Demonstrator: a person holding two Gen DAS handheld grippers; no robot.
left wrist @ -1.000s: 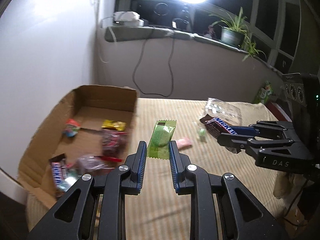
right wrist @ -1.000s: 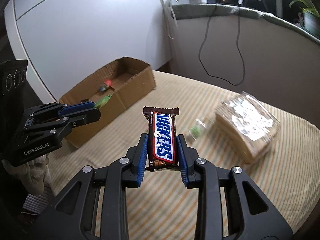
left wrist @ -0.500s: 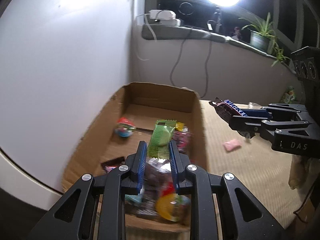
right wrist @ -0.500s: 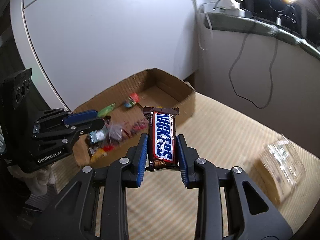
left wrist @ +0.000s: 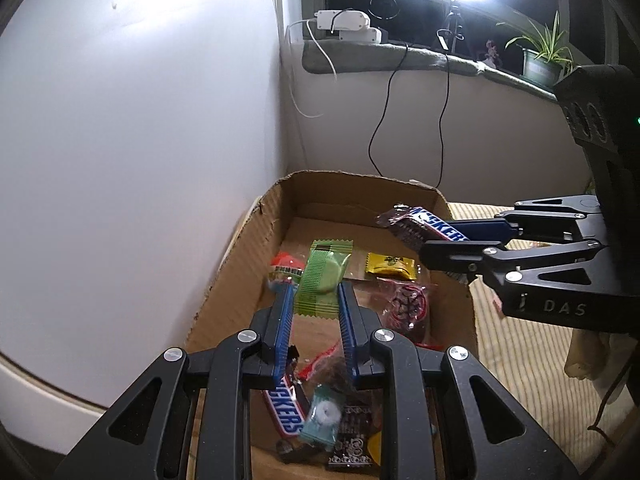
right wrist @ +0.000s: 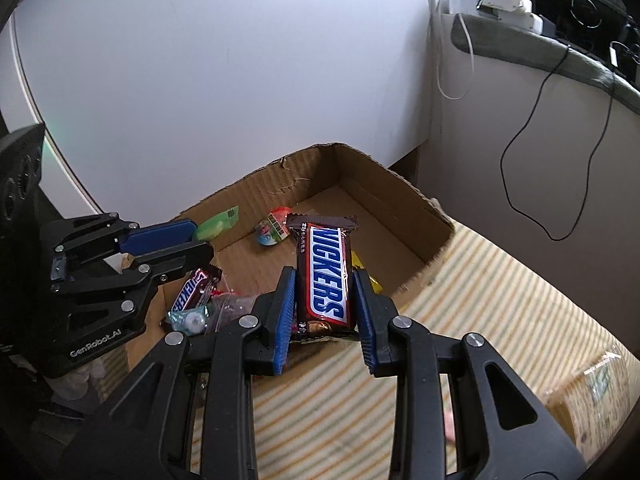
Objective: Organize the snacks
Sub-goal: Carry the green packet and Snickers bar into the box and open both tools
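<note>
Your left gripper [left wrist: 314, 300] pinches the green packet [left wrist: 322, 280] by its lower half, above the cardboard box [left wrist: 240, 248]; it's light and crinkly, probably slippery. Your right gripper [right wrist: 324, 292] clamps the Snickers bar [right wrist: 325, 276] across its firmer middle, over the box's near edge.

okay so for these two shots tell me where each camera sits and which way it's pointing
Left wrist: sits on the left tool, looking down into the cardboard box; its fingers grip a green packet, right tool enters from the right.
Right wrist: sits on the right tool, facing the box's near wall; it grips a Snickers bar, left tool at left.
Shared: box, both tools, both snacks.
</note>
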